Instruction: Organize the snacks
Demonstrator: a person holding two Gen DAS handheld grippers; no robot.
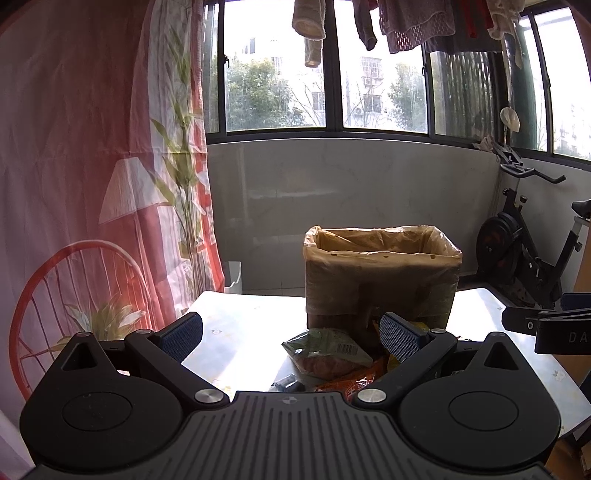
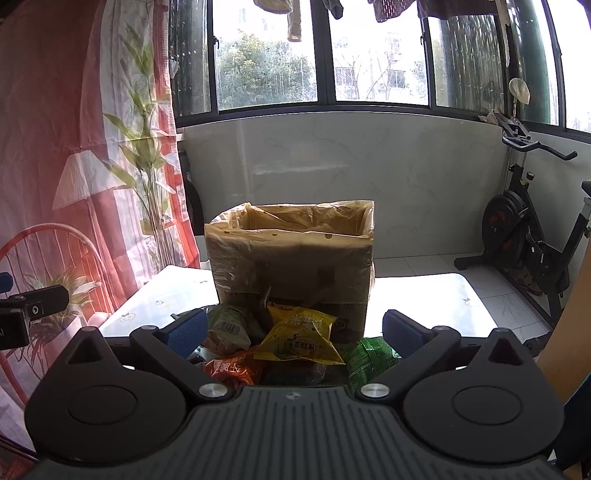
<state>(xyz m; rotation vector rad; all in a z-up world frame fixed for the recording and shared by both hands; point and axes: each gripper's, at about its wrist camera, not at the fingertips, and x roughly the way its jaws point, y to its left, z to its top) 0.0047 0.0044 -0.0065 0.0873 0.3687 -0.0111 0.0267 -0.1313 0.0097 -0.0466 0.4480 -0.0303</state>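
A cardboard box lined with a yellowish plastic bag stands on the white table. Snack packets lie piled in front of it: a green packet with a barcode, an orange packet, a yellow packet and a dark green packet. My left gripper hovers open just before the pile, nothing between its fingers. My right gripper is open too, above the packets. Each gripper shows at the edge of the other's view.
A red and white printed curtain hangs on the left. An exercise bike stands at the right by the tiled wall. Laundry hangs before the windows. A small white bin sits on the floor behind the table.
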